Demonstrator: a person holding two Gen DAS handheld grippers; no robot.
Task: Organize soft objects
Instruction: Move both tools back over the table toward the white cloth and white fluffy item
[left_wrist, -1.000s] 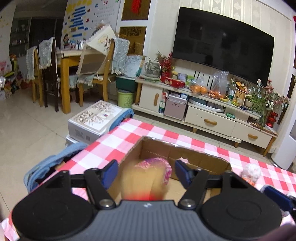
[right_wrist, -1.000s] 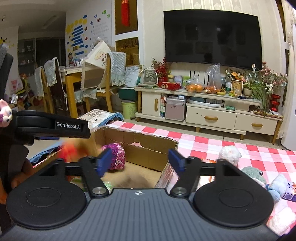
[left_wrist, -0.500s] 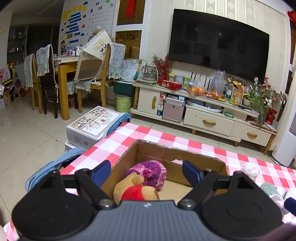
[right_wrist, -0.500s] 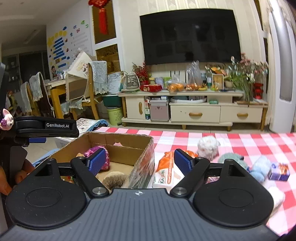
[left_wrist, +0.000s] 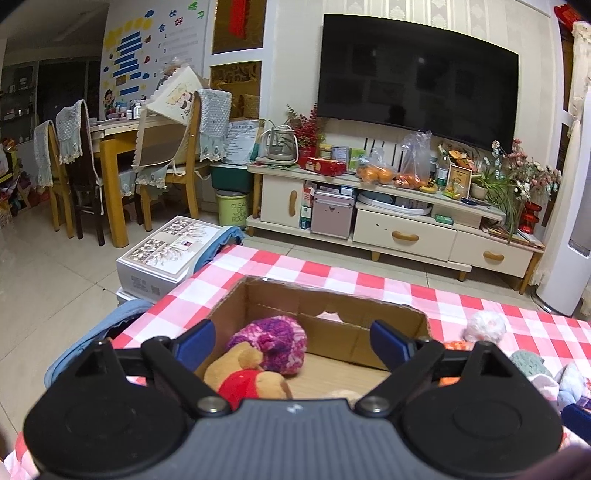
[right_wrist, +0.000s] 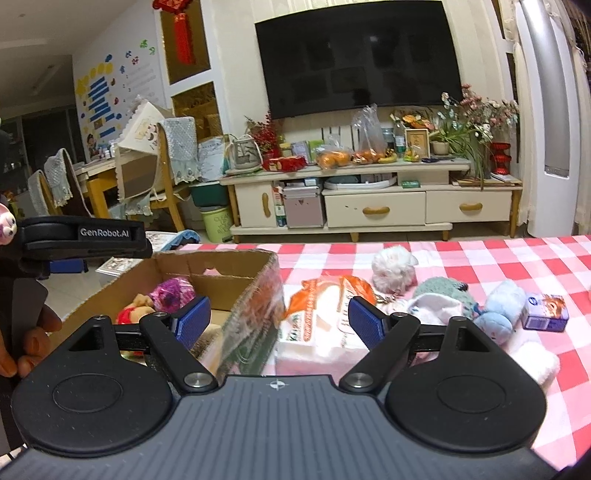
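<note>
The left gripper (left_wrist: 291, 338) was opening over the box (left_wrist: 332, 306), nothing pinched. The right gripper (right_wrist: 279, 320) stood spread; it should straddle the tissue pack (right_wrist: 317, 325) ahead of its fingers and close gently.

The left gripper (left_wrist: 291, 341) points forward and a little downward over the near end of the cardboard box (left_wrist: 332, 314), its jaws opening; no pad presses on anything, though they frame what lies in the box below. The right gripper (right_wrist: 279, 321) also tilts slightly downward, hanging over the box's right-hand wall with its blue pads (right_wrist: 365, 325) spread wide and nothing gripped between them. In the right wrist view the left gripper's black body shows level above the box's left side, with the fingers (right_wrist: 35, 338) of the person's left hand curled around its handle.
</note>
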